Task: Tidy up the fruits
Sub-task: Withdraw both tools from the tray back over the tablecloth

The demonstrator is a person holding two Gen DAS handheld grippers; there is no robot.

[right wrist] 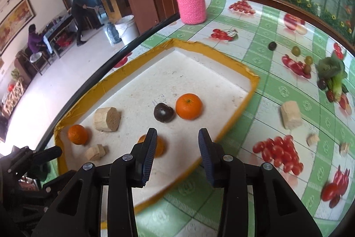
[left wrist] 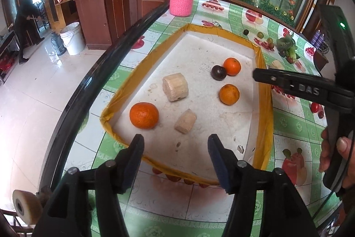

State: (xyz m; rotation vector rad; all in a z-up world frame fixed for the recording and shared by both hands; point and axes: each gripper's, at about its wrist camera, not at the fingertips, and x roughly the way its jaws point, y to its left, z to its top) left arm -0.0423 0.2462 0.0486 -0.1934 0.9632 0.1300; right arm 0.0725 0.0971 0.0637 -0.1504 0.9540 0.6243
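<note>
A white tray with a yellow taped rim (left wrist: 267, 103) (right wrist: 253, 79) holds three oranges (left wrist: 144, 115) (left wrist: 229, 94) (left wrist: 232, 66), a dark round fruit (left wrist: 218, 72) (right wrist: 163, 112) and two pale cut chunks (left wrist: 175, 87) (left wrist: 185, 121). My left gripper (left wrist: 175, 143) hangs open over the tray's near edge, with nothing between its fingers. My right gripper (right wrist: 177, 137) is open and empty above the tray's right part. Its left finger (right wrist: 148, 148) hides part of one orange (right wrist: 161, 147). Another orange (right wrist: 189, 106) lies just beyond.
On the fruit-print tablecloth to the right of the tray lie a pale chunk (right wrist: 290, 114), smaller pale bits (right wrist: 312, 139), small green fruits (right wrist: 295, 50), a dark fruit (right wrist: 272, 45) and leafy greens (right wrist: 331, 72). A pink flask (right wrist: 192, 1) stands at the back. The table's black edge (left wrist: 88, 81) runs along the left.
</note>
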